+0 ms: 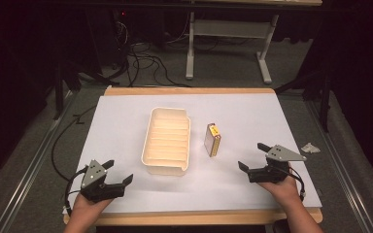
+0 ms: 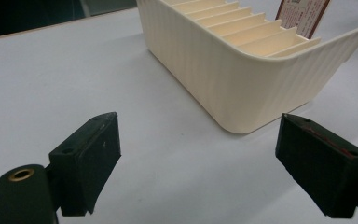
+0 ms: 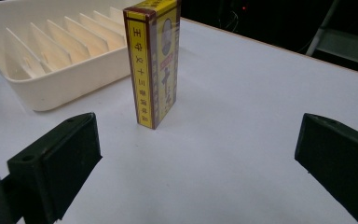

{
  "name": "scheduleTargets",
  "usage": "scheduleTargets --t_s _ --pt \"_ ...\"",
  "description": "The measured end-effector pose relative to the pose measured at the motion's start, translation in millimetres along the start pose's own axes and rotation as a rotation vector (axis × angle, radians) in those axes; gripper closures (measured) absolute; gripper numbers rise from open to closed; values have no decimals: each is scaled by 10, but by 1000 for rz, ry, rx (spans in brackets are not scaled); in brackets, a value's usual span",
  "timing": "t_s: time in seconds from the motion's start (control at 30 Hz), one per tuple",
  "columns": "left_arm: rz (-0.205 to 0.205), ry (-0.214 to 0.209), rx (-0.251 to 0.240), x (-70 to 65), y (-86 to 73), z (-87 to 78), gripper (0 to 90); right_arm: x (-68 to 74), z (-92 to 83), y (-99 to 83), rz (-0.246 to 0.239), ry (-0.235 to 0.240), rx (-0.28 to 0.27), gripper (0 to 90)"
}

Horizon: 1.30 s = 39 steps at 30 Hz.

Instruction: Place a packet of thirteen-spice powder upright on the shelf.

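A cream plastic tray (image 1: pixel 167 166) with several slotted dividers lies in the middle of the white sheet. To its right a small yellow and dark red box (image 1: pixel 213 140) stands upright on the sheet. My left gripper (image 1: pixel 118 172) rests at the near left, open and holding nothing, facing the tray's near corner (image 2: pixel 242 100). My right gripper (image 1: pixel 252 156) is at the near right, open and holding nothing. The box (image 3: pixel 153 60) stands a little ahead of it, left of centre, apart from both jaws, with the tray (image 3: pixel 65 79) behind it.
The white sheet covers a wooden table (image 1: pixel 199 217). A crumpled scrap (image 1: pixel 311 147) lies off the table's right edge. Cables (image 1: pixel 145 63) and a white desk frame (image 1: pixel 228 43) stand on the floor beyond the far edge.
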State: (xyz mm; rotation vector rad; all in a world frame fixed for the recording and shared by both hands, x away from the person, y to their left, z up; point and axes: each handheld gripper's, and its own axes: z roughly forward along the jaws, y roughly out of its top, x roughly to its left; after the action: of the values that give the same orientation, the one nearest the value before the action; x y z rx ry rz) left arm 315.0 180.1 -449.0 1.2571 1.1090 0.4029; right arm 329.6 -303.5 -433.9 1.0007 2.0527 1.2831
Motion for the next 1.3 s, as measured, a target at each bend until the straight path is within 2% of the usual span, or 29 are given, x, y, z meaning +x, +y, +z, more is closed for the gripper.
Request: scheduleTargets --t_s 0.23,0.53,0.77,1.0,1.1,1.3 --pt "5 -5 -2 -11 10 4 146 14 -25 -15 -4 -3 -7 4" --pt "-6 -28 3 -52 6 53 146 -56 -115 -77 54 -23 -25 8" --pt "-12 -54 -4 -111 20 84 146 -27 -196 -96 66 -41 -40 12" --pt "-17 -54 -8 -109 28 49 146 -38 -167 -108 80 -46 -37 19" --pt "-21 -54 -11 -111 28 32 147 -40 -154 -110 72 -46 -34 19" --pt "-24 -58 -13 -138 15 -55 146 13 -162 -134 72 -44 -32 24"
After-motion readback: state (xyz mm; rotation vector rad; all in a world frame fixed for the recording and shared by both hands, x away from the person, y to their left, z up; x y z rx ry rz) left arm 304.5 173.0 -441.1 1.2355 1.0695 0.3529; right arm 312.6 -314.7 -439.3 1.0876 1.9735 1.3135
